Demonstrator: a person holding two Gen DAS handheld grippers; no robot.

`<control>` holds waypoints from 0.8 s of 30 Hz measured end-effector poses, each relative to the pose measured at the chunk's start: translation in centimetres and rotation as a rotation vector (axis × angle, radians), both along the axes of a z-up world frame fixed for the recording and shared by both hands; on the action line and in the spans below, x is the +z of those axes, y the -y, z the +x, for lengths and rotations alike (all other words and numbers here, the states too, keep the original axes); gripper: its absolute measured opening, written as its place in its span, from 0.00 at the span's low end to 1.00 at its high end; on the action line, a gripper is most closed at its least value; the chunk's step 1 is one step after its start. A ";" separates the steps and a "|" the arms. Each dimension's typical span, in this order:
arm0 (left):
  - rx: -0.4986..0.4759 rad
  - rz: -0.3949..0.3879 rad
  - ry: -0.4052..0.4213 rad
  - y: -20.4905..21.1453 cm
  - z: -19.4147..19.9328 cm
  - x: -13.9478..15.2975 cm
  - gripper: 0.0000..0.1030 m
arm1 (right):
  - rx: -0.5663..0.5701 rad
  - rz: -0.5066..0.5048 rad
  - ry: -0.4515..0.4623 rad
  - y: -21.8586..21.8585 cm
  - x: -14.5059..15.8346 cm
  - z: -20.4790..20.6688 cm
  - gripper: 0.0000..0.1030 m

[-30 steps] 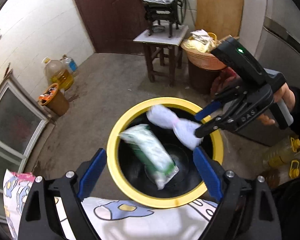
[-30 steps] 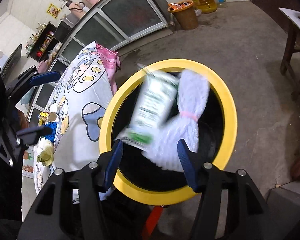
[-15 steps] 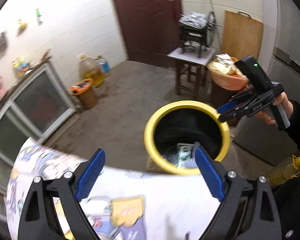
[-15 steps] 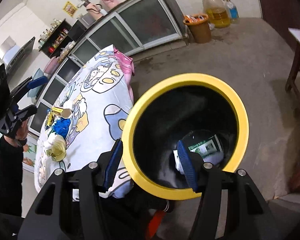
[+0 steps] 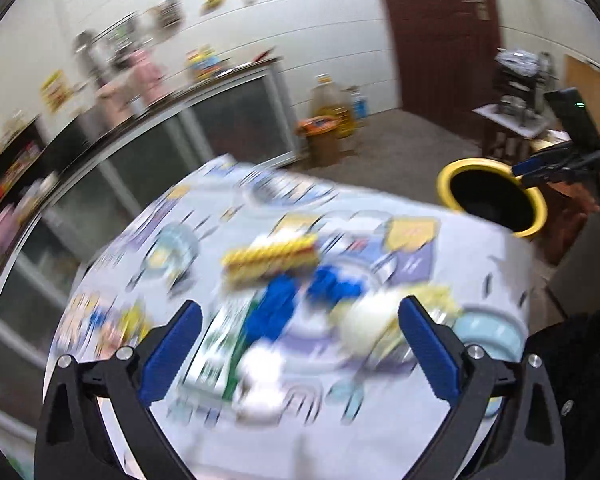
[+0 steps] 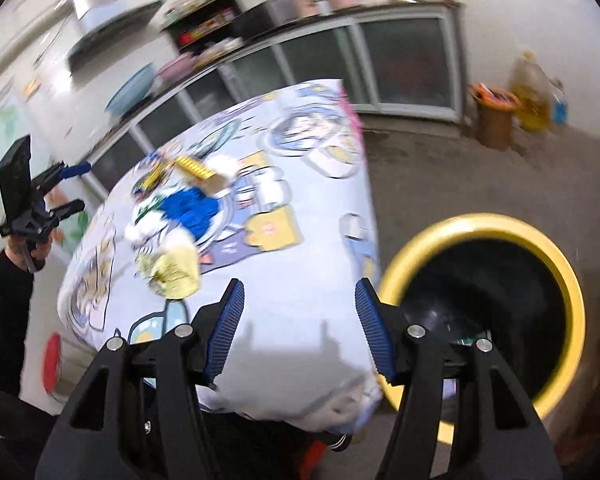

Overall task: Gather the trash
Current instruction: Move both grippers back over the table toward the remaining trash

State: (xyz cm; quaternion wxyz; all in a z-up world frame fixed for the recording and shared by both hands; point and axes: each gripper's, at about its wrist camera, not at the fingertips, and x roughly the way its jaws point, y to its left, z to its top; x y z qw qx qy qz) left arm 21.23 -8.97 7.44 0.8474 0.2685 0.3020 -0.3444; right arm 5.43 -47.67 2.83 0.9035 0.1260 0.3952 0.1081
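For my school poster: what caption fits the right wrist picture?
Empty right gripper between the yellow bin and leftover trash on the table.

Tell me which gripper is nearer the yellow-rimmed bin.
Right. The right gripper hangs beside the yellow-rimmed bin, open and empty. The left gripper is over the table's trash pile, jaws just opening, empty.

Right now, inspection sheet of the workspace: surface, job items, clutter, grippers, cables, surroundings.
Surface: table under a cartoon-print cloth.
Job's things: yellow-rimmed bin beside the table; trash pile on the cloth: blue wrapper, yellow packet, crumpled yellowish piece. Blurred.
Clutter: small orange-topped bucket and oil jug by the wall.
Grippers: left gripper open over the pile, jaws have just been opening, nothing between them; right gripper open, empty, beside the bin.
Cables: nothing seen.
Surroundings: glass-fronted cabinets, brown door, concrete floor.
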 end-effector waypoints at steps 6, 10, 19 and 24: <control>0.009 0.010 0.006 -3.0 -3.9 -3.3 0.92 | 0.191 -0.053 -0.040 -7.2 -0.9 3.8 0.54; -0.087 0.048 0.009 -1.7 -6.1 -5.5 0.92 | 0.235 -0.011 -0.109 -8.9 -1.7 6.0 0.54; -0.093 0.024 -0.023 -2.2 -5.1 -7.5 0.92 | 0.281 -0.107 -0.104 -11.7 -1.3 6.5 0.54; 0.029 -0.007 -0.048 -4.4 -2.4 -7.8 0.92 | 0.347 -0.172 -0.015 -14.2 -0.5 5.8 0.53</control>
